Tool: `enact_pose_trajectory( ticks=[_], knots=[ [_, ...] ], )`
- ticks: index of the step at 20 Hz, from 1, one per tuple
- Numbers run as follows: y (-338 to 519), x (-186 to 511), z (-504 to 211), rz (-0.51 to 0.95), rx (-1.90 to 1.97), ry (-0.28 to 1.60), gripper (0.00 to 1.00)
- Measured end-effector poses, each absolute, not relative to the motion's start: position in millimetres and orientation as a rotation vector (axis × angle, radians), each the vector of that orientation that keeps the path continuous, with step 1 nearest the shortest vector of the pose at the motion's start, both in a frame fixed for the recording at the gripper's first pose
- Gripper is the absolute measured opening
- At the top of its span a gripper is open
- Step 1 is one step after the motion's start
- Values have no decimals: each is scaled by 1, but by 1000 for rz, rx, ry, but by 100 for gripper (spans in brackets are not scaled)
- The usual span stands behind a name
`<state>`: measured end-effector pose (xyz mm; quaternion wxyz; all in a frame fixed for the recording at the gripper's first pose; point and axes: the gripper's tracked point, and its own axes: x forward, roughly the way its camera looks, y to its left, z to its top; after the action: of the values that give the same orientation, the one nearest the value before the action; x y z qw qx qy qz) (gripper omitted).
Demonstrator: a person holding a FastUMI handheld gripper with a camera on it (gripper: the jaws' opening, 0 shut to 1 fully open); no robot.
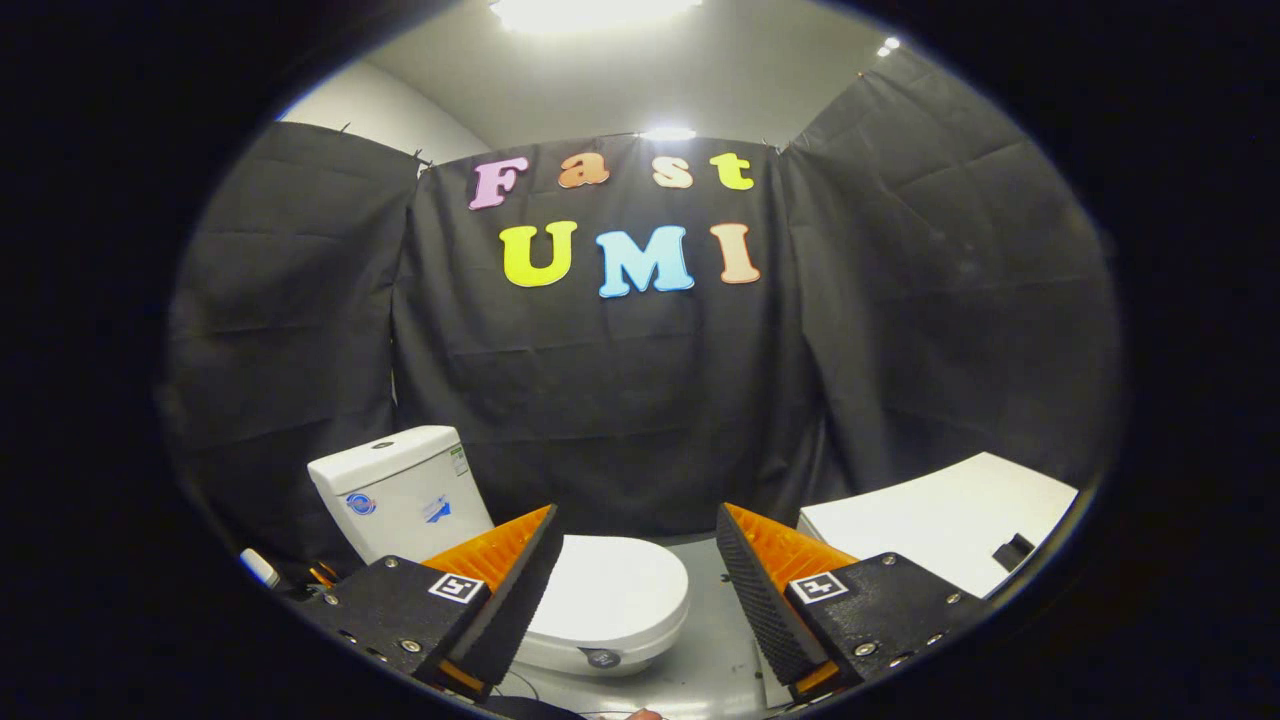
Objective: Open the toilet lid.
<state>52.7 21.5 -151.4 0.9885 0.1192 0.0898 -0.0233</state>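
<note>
A white toilet stands on the grey floor, its tank (400, 490) against the black cloth wall and its lid (610, 590) lying flat and closed over the bowl. My gripper (635, 580) hovers above and in front of it, open, with nothing between its fingers. The left finger (515, 590) covers the lid's left side; the lid's front rim (600, 655) shows in the gap between the fingers. The right finger (760, 590) is over bare floor to the right of the bowl.
A white flat-topped block (940, 520) with a small dark piece on it sits to the right of the toilet. Small items, one a white tube (260, 567), lie left of the tank. Black cloth walls close in behind and on both sides.
</note>
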Motion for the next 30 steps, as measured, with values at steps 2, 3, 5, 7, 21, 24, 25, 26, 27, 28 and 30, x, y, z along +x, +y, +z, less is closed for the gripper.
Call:
enact_pose_trajectory(
  ticks=[2,3,5,7,21,24,25,26,27,28,30],
  knots=[
    [29,57,-174,-41,233,218,95],
    [31,59,-185,-45,224,239,95],
    [35,63,-204,-48,230,274,95],
    [41,67,-218,-42,285,292,95],
    [77,69,-321,7,559,437,96],
    [85,68,-343,0,655,459,96],
    [86,67,-351,-4,686,468,96],
    [89,65,-361,-10,715,478,96],
    [90,64,-372,-20,741,490,96],
    [91,64,-382,-34,770,503,96],
    [93,63,-402,-58,836,518,96]
  ],
)
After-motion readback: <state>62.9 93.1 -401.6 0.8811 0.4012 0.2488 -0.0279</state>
